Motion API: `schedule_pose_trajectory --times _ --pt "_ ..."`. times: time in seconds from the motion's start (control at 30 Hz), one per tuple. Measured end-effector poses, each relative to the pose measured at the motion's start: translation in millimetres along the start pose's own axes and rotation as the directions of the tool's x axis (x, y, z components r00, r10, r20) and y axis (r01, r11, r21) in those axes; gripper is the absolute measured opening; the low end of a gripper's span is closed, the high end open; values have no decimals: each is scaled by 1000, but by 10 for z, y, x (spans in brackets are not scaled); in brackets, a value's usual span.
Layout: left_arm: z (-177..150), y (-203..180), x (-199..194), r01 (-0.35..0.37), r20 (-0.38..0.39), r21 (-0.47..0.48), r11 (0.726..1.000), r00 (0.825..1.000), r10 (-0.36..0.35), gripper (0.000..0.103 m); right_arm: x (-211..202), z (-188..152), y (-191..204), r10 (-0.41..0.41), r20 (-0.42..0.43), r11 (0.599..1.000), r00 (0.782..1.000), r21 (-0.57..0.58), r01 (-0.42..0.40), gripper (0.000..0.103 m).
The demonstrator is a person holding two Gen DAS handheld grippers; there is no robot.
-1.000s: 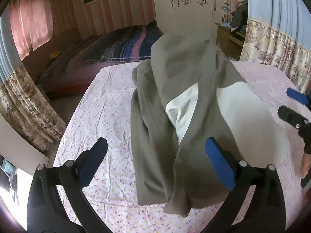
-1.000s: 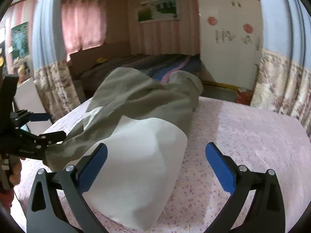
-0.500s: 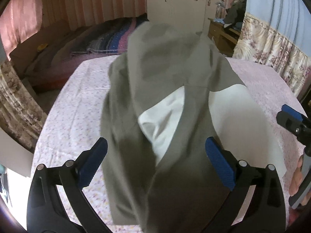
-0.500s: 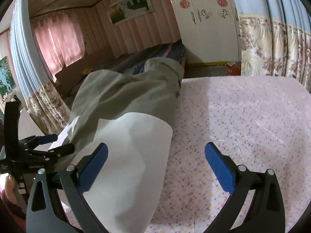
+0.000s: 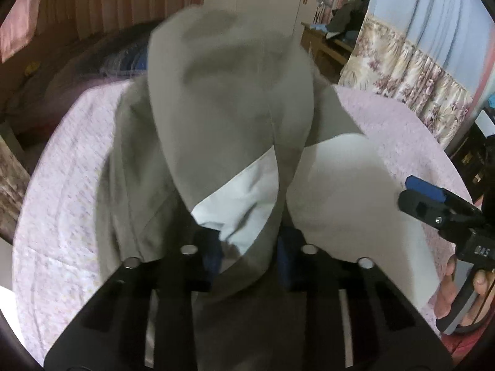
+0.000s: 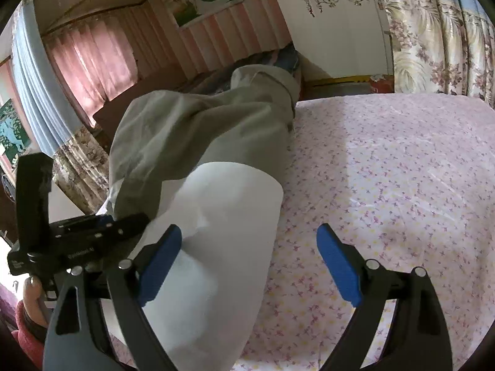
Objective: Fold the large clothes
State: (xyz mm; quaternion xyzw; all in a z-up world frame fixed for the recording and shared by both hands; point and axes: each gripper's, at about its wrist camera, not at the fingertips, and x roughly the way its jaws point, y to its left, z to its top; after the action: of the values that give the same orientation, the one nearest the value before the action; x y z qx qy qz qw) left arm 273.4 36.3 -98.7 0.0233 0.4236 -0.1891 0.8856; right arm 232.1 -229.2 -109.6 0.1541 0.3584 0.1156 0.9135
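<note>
A large grey-green garment [image 5: 222, 102] with a white lining [image 5: 244, 191] lies lengthwise on the pink flowered bed sheet [image 5: 71, 167]. My left gripper [image 5: 247, 247] is shut on the garment's near edge, with cloth bunched between its blue pads. A white panel of the garment [image 5: 346, 191] spreads to the right. My right gripper [image 6: 247, 262] is open, just above the white panel [image 6: 222, 247] and the sheet [image 6: 402, 170]. It also shows at the right edge of the left wrist view [image 5: 433, 201]. The left gripper shows at the left of the right wrist view [image 6: 102, 228], holding grey cloth [image 6: 201, 130].
A second bed with a striped cover [image 5: 102, 61] stands beyond the far edge. A white wardrobe [image 6: 334, 21] and flowered curtains [image 6: 439, 40] line the far wall. A wooden desk with clutter [image 5: 334, 37] stands at the back right.
My left gripper moved forward onto the garment's near edge and shut on it. My right gripper stayed open and tilted, shifting nearer over the white panel.
</note>
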Motion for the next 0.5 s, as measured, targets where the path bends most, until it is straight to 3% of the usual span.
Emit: schedule_pose_trajectory --times 0.1,0.2,0.33,0.43,0.5 --pt "22 -4 -214 -31 52 17 999 998 30 17 12 15 75 21 0 1000 1000 -9 -21 82" --pt "62 60 -474 -77 94 31 997 993 74 16 12 37 198 44 -1 998 999 -39 -44 73" --pt "67 329 -518 -145 51 20 989 988 144 16 93 27 495 35 -27 991 999 -132 -39 68" --pt "-28 613 -326 -137 -19 -25 990 990 137 24 222 -40 611 -7 -44 983 999 -186 -1 68" --pt "-85 685 -229 -134 -21 -48 990 991 133 38 309 -78 600 -45 -44 979 998 -202 35 68"
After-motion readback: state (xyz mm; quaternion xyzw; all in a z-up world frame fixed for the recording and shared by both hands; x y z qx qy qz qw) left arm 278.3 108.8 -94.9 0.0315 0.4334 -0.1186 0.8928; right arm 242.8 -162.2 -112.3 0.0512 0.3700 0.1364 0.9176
